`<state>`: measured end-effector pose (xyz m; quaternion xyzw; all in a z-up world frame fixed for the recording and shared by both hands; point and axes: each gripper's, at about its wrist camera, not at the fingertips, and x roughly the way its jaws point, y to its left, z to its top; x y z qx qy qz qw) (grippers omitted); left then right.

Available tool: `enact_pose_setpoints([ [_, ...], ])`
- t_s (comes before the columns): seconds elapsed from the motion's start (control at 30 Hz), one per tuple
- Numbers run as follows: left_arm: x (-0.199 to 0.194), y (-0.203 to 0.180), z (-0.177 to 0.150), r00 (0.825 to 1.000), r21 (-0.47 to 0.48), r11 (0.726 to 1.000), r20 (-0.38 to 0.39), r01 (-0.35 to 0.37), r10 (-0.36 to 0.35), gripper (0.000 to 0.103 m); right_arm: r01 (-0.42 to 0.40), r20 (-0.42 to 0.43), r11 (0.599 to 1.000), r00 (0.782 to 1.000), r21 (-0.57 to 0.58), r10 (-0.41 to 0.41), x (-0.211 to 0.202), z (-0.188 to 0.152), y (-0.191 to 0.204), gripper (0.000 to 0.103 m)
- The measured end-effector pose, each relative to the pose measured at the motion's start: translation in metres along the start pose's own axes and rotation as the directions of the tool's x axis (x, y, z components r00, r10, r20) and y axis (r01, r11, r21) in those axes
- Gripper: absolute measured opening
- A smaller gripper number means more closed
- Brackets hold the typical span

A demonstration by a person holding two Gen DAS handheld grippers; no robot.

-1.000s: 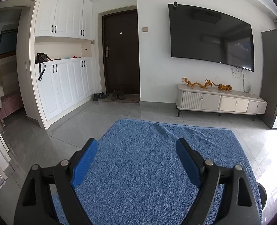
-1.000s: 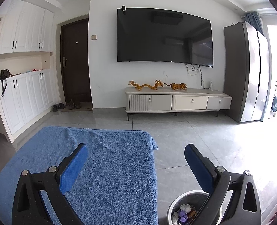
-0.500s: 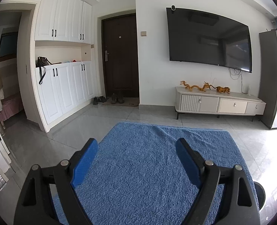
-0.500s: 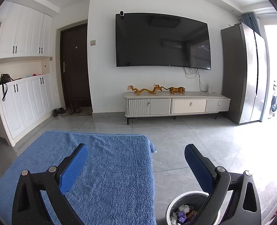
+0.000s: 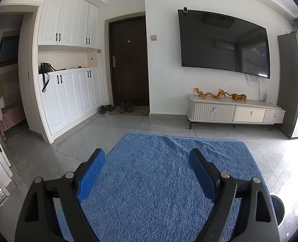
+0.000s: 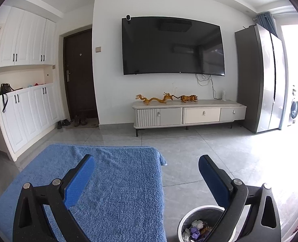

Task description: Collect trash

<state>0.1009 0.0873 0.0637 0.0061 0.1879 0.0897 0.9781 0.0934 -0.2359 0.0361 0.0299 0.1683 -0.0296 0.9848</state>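
My left gripper (image 5: 147, 161) is open and empty above a blue towel-covered surface (image 5: 159, 181). My right gripper (image 6: 147, 167) is open and empty, over the right edge of the same blue surface (image 6: 108, 181). A round trash bin (image 6: 199, 213) stands on the floor below the right finger; crumpled trash (image 6: 195, 230) lies inside it. The bin's dark rim also shows at the lower right of the left wrist view (image 5: 277, 207). No loose trash shows on the blue surface.
A grey tiled floor (image 6: 209, 157) lies beyond the surface. A low TV cabinet (image 6: 189, 115) with dragon figurines stands under a wall TV (image 6: 173, 46). A fridge (image 6: 258, 80) is at the right, white cupboards (image 5: 68, 96) and a dark door (image 5: 128, 60) at the left.
Both views have tilted upward a little, so the room sits lower in frame. Both grippers stay open and empty.
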Motion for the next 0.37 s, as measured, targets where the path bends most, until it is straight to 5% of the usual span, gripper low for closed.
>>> enact_pose_setpoints([
  [0.37,0.0023,-0.0036,-0.002,1.0,0.002,1.0,-0.008,0.005,-0.005,0.085,0.004,-0.006,1.0,1.0,0.004,-0.004,0.0033,-0.001,-0.0001,0.103],
])
